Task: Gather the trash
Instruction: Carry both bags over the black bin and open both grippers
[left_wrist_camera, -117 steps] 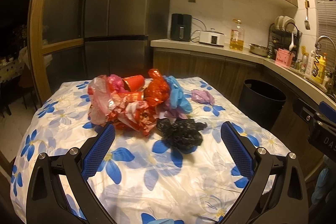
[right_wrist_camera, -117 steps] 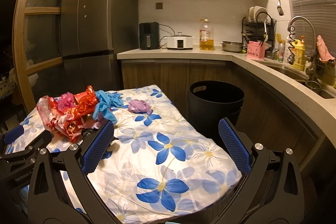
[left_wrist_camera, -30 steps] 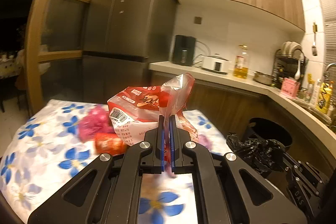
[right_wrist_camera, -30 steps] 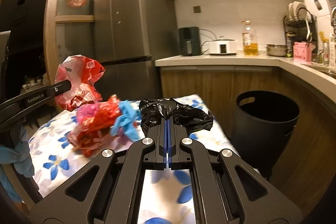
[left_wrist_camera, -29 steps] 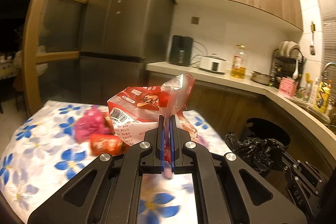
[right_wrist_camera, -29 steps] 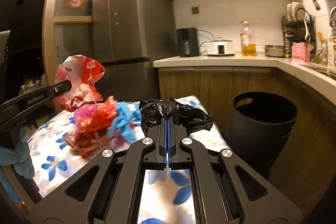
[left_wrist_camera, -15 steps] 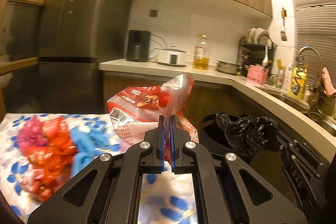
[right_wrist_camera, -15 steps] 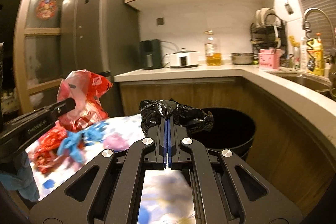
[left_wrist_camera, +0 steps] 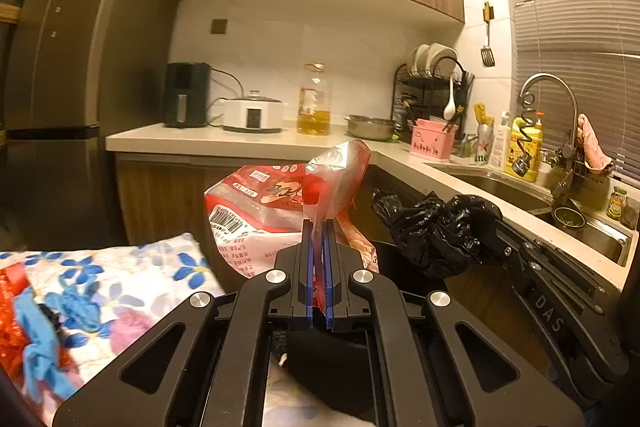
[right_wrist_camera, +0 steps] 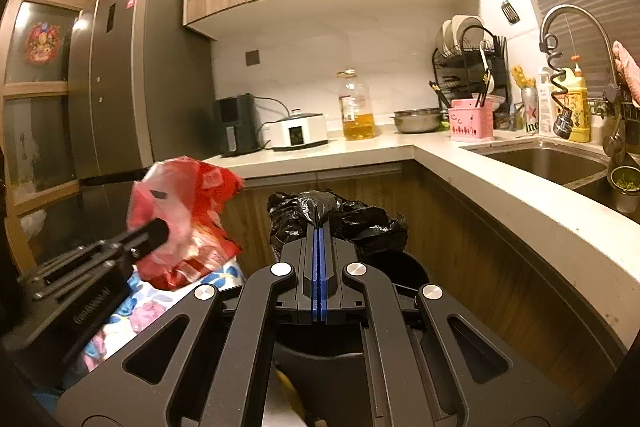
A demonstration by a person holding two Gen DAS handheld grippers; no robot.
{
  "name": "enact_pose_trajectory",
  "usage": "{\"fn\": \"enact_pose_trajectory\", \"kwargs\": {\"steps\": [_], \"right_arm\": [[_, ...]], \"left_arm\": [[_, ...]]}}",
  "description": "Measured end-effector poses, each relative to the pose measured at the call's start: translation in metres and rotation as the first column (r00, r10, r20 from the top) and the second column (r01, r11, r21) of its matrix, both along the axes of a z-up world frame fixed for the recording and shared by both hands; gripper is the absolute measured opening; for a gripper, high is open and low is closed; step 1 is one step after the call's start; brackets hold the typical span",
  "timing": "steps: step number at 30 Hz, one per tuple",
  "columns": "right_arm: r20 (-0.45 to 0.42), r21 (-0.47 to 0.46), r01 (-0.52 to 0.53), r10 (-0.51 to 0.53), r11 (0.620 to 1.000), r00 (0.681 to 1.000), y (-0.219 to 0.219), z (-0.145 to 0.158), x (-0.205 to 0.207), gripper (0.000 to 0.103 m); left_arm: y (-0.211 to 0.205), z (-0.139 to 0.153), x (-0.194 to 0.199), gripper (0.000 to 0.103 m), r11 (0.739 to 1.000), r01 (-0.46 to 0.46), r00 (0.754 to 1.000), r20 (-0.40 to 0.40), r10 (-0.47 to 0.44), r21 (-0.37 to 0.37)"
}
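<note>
Left wrist view: the left gripper (left_wrist_camera: 317, 227) is clamped on a red-and-clear plastic bag (left_wrist_camera: 256, 223) — a barcode and "XL 320" are legible, the remaining print is not. The bag hangs in the air above the table (left_wrist_camera: 132, 271) edge, in front of the black bin (left_wrist_camera: 396, 255). The right gripper's arm reads "DAS" and holds a crumpled black bag (left_wrist_camera: 436, 231). Blue gloves (left_wrist_camera: 44, 331) lie on the floral cloth.

Right wrist view: the right gripper (right_wrist_camera: 319, 223) is closed on the black bag (right_wrist_camera: 360, 223), glossy and wrinkled, directly over the bin (right_wrist_camera: 400, 267) — the left gripper (right_wrist_camera: 160, 227) carries the red bag (right_wrist_camera: 188, 211) beside it.
</note>
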State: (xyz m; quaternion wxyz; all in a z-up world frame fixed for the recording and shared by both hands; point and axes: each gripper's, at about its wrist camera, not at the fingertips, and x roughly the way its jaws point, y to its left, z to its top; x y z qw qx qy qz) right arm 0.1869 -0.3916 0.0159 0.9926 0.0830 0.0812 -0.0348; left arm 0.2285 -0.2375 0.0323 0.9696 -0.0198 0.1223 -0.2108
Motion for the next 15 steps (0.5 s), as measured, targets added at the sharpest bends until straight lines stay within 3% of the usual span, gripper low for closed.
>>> {"fn": "enact_pose_trajectory", "kwargs": {"steps": [15], "right_arm": [[-0.011,0.036,0.000,0.001,0.999,1.000,-0.025,-0.003,0.027,0.001]], "left_arm": [[-0.040,-0.015,0.035,0.005,0.994,0.108,0.993,-0.044,-0.108,-0.012]]}}
